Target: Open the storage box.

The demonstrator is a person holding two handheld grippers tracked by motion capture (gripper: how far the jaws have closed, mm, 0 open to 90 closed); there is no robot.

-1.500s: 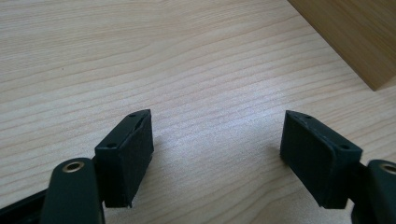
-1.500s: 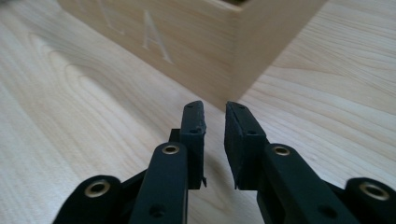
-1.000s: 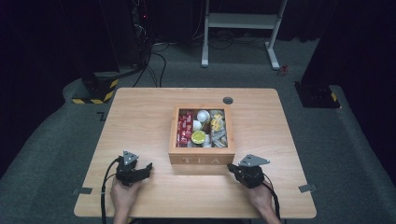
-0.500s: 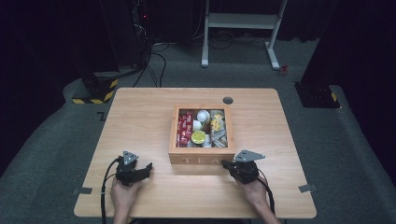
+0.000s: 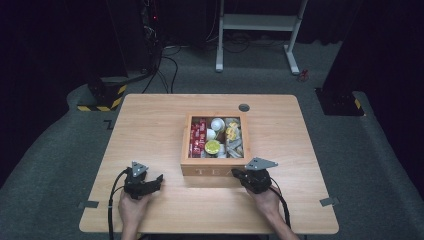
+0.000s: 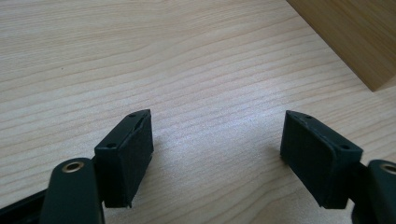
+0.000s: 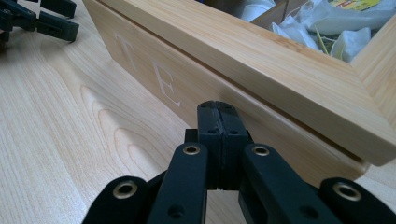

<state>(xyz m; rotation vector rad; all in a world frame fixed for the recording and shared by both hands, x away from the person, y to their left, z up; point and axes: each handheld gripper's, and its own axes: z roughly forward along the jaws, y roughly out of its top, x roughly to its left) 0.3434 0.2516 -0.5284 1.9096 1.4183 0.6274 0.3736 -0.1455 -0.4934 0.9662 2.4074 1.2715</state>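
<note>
A wooden tea box [image 5: 215,169] with "TEA" on its front wall sits open-topped in the middle of the table. Inside are red packets [image 5: 196,136], white cups [image 5: 217,124], a yellow round item [image 5: 212,147] and wrapped bags [image 5: 234,142]. My right gripper [image 5: 236,174] is shut with nothing between its pads. It lies low on the table just before the right end of the box's front wall [image 7: 261,60]; in the right gripper view its tip [image 7: 219,109] points at that wall. My left gripper [image 5: 159,179] rests open near the front left, its jaws [image 6: 217,140] wide apart over bare wood. The box corner [image 6: 355,37] is off to their right.
The wooden table [image 5: 150,130] has a round cable hole [image 5: 244,107] behind the box. Its front edge is close behind both hands. A white metal frame [image 5: 260,22] and a yellow-and-black striped base [image 5: 102,97] stand on the grey floor beyond the table.
My right gripper has slid left along the table toward the box's front wall. The left gripper and the box have stayed put.
</note>
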